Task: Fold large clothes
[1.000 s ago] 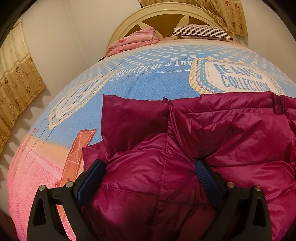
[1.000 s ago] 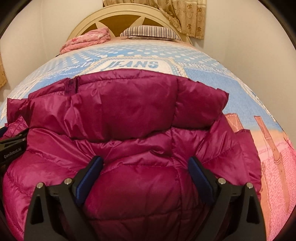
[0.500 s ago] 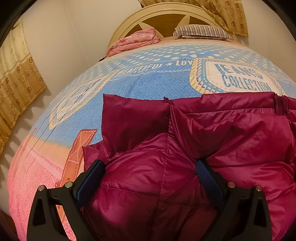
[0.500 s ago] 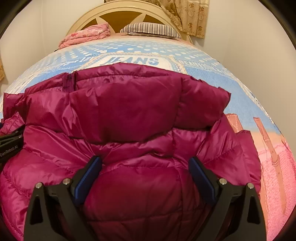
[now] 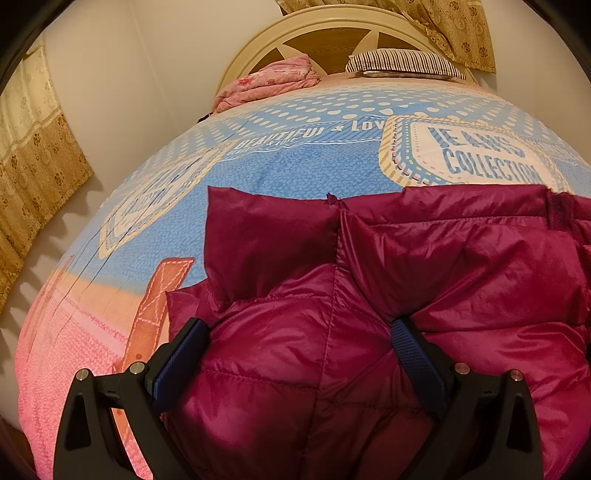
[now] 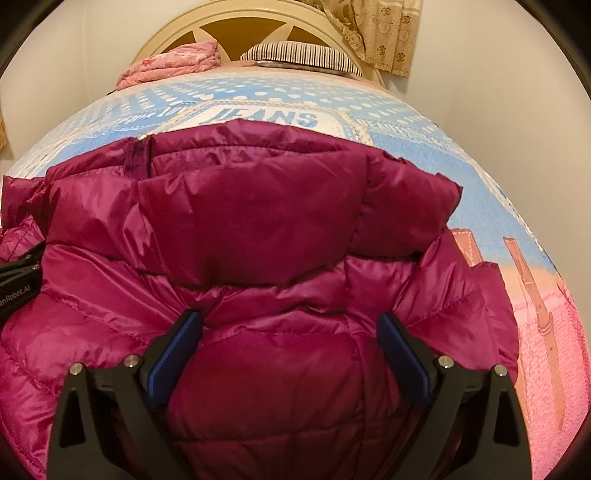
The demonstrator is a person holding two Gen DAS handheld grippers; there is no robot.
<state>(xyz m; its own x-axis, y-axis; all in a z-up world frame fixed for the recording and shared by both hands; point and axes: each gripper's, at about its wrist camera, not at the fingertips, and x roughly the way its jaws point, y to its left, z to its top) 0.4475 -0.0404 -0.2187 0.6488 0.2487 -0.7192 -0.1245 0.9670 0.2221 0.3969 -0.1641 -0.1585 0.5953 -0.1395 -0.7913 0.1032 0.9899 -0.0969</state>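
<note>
Jacket on the bed: a magenta quilted down jacket (image 5: 424, 280) lies across the near half of a blue-and-pink printed bedspread (image 5: 288, 173), its puffy panels bunched toward the foot edge. The left gripper (image 5: 299, 354) sits low over the jacket's left part, jaws spread wide, blue-padded fingers (image 5: 177, 365) pressed against a mound of fabric that bulges up between them; whether they are squeezing it is hard to say, but the gap is broad. A sleeve end or flap lies flat on the bedspread just beyond that gripper.

Over on the right-wrist view, same story: the right gripper (image 6: 288, 354) straddles a fat quilted fold of the jacket (image 6: 258, 229), fingers (image 6: 406, 365) wide apart with fabric filling the space between. The zipper (image 6: 140, 158) shows at the jacket's far edge, close to the "JEANS" patch printed on the bedspread (image 6: 424, 147). A bit of the left gripper's black body pokes in at the left border.

Up at the head of the bed, a striped pillow (image 5: 402, 64) and a folded pink blanket (image 5: 269, 79) rest against the cream headboard (image 5: 295, 29). Gold floral curtains (image 5: 40, 155) hang at the left wall.
</note>
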